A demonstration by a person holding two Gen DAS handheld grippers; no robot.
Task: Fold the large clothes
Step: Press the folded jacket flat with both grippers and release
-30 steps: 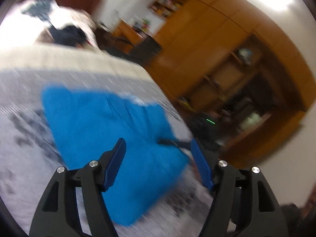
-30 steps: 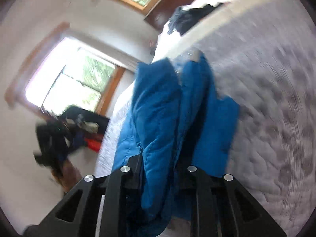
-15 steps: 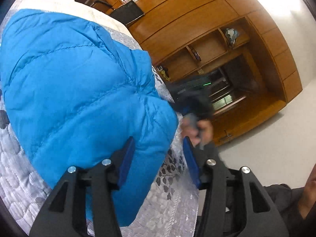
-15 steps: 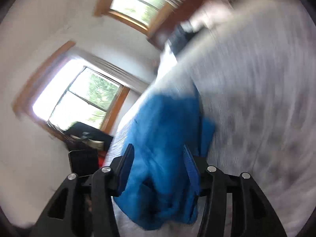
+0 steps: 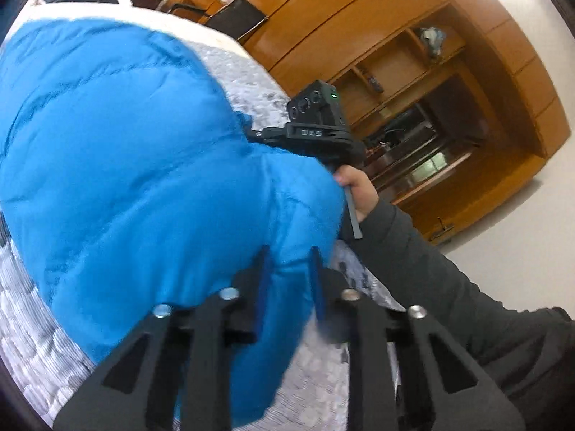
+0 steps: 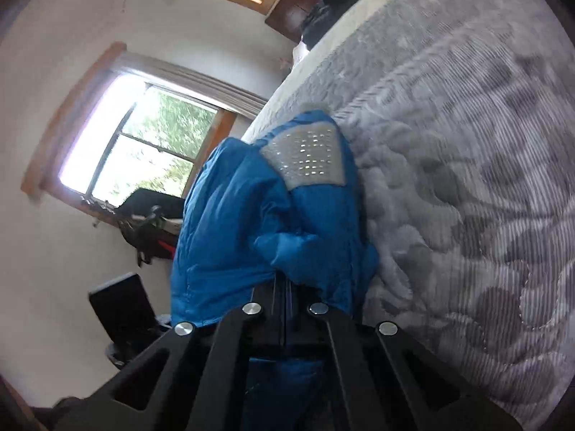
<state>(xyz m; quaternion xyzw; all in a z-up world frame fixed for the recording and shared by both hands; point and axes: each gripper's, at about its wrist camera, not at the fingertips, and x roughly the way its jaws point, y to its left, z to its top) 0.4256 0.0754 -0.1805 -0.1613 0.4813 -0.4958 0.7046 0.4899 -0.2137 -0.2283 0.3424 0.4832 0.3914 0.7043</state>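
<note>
Both tools pinch a puffy, quilted blue jacket [image 5: 136, 151] on the grey quilted bed [image 6: 467, 179]: left tool [image 5: 287, 273], right tool [image 6: 285, 287].

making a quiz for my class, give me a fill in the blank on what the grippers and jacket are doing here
1. The puffy jacket lying on the quilted bed is ____ in colour.
2. The right gripper is shut on the ____.
3. The left gripper has jacket fabric ____ its fingers.
4. The cabinets beyond the bed are made of ____.

Missing words: blue; jacket; between; wood
</note>
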